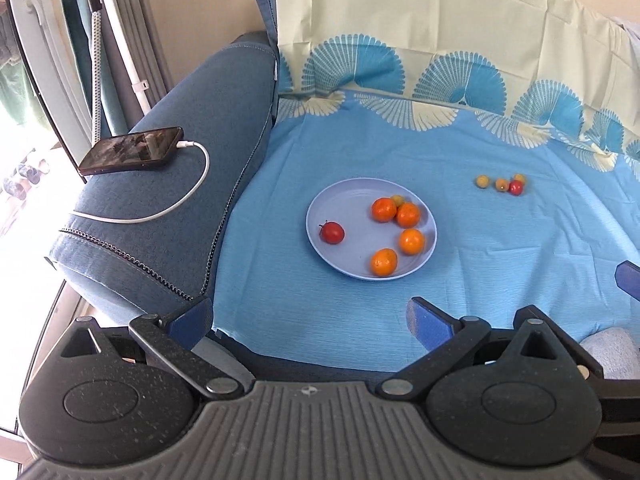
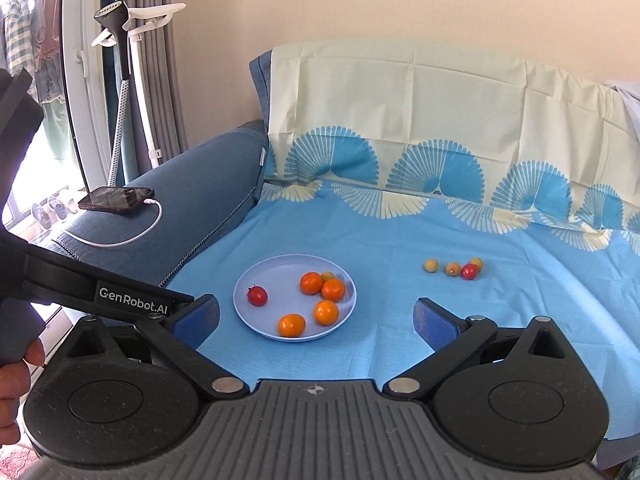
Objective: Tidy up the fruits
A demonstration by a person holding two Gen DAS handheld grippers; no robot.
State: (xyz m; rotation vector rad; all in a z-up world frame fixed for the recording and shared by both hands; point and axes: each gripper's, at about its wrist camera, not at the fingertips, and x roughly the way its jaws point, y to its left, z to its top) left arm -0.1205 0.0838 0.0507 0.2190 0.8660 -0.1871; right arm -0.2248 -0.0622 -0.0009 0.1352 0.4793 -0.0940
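A pale blue plate [image 1: 340, 208] [image 2: 280, 272] sits on the blue sheet and holds several oranges [image 1: 384, 262] [image 2: 292, 325], a red fruit [image 1: 331, 232] [image 2: 257, 295] and a small yellow fruit [image 1: 397, 199]. A loose cluster of small yellow fruits [image 1: 483, 181] [image 2: 431, 266] and one red fruit [image 1: 515, 187] [image 2: 470, 271] lies on the sheet to the right of the plate. My left gripper [image 1: 310, 316] is open and empty, short of the plate. My right gripper [image 2: 316, 316] is open and empty, its fingers on either side of the plate's near edge.
A phone [image 1: 132, 152] [image 2: 118, 199] with a white charging cable [image 1: 192, 196] lies on the blue sofa armrest [image 1: 180, 216] at left. A cream and blue patterned sheet [image 1: 440, 40] covers the sofa back. A garment steamer stand [image 2: 120, 40] is by the window.
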